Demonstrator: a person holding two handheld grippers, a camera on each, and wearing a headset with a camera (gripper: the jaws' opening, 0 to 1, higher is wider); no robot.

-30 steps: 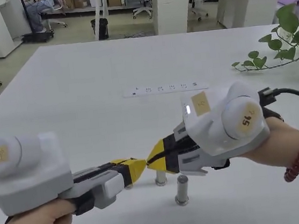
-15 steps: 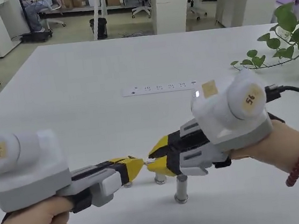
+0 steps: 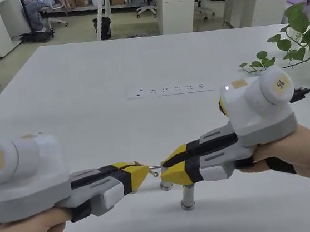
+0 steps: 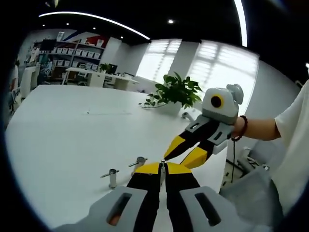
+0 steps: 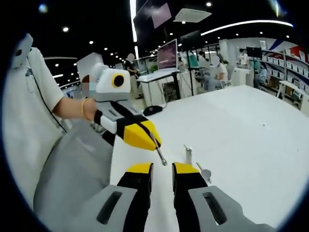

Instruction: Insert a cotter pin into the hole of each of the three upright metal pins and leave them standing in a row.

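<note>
The left gripper (image 3: 143,172) pinches the thin cotter pin (image 3: 153,170) tight in its fingers. The pin sticks out toward the right gripper (image 3: 164,168), whose fingers are spread apart. The pin's end sits just in front of their gap. Metal pins (image 3: 188,194) stand on the white surface (image 3: 85,90) right below. A yellow sticker (image 3: 279,84) on the right gripper looks like "56". A power strip (image 3: 166,90) and a plant (image 3: 301,21) are farther back.
</note>
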